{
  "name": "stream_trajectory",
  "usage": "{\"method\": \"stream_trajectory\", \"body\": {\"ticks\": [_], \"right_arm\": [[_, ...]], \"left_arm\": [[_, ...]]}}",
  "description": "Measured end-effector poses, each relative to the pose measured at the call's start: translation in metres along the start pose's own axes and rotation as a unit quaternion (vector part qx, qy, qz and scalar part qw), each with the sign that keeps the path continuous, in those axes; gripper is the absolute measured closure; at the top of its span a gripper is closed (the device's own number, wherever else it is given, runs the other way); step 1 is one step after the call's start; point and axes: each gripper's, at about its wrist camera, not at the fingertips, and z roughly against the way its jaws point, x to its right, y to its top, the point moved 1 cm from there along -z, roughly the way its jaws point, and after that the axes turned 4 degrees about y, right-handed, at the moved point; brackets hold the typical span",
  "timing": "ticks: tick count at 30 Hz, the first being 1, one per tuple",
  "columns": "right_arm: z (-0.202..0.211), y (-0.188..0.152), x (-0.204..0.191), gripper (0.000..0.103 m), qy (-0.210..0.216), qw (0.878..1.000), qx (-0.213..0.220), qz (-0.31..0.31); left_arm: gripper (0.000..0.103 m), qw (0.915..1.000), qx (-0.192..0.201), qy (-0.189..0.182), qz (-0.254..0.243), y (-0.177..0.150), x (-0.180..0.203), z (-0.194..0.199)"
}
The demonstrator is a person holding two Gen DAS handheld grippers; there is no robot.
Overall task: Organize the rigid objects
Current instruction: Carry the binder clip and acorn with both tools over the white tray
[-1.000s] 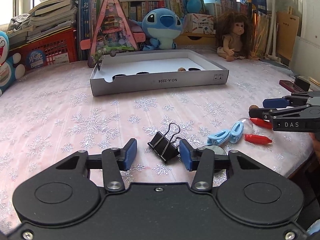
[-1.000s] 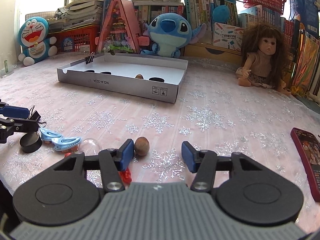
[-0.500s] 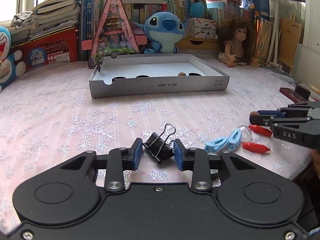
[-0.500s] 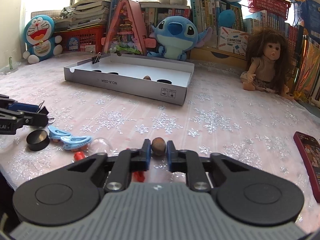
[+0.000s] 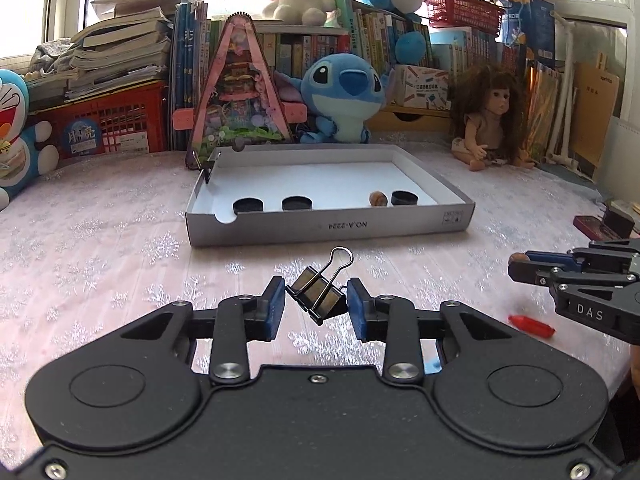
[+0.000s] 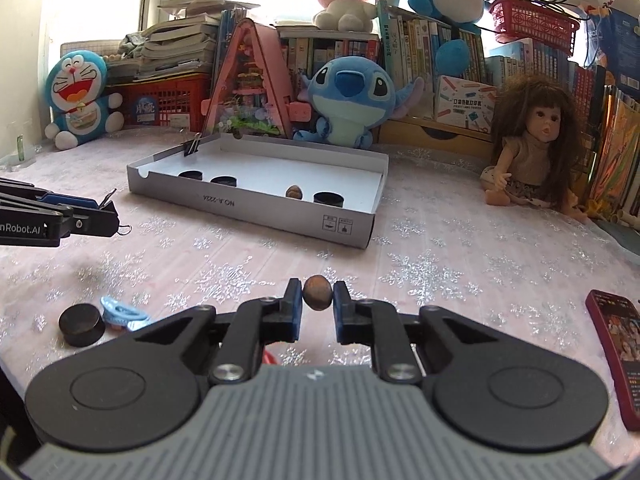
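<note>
Tilting slightly downward, the left gripper [image 5: 316, 304] clamps a black binder clip [image 5: 318, 294] clear of the pink tablecloth [image 5: 100, 264]; the right gripper [image 6: 317, 304] pinches a brown nut [image 6: 317, 293], seemingly lifted. Only the right wrist view shows the black disc [image 6: 81, 324] near the cloth's front edge.

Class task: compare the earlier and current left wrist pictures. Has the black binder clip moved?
Yes. The binder clip, clamped in the left gripper, has lifted off the tablecloth toward the grey box.
</note>
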Motion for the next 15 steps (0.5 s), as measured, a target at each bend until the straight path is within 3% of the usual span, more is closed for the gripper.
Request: {"method": "stream_trajectory", "body": {"ticks": [15], "right_arm": [[-0.019, 0.029, 0.018, 0.083, -0.016, 1.000, 0.004, -0.021]], "left_arm": [[0.072, 0.9991, 0.019, 0.034, 0.017, 0.046, -0.015, -0.027]]}}
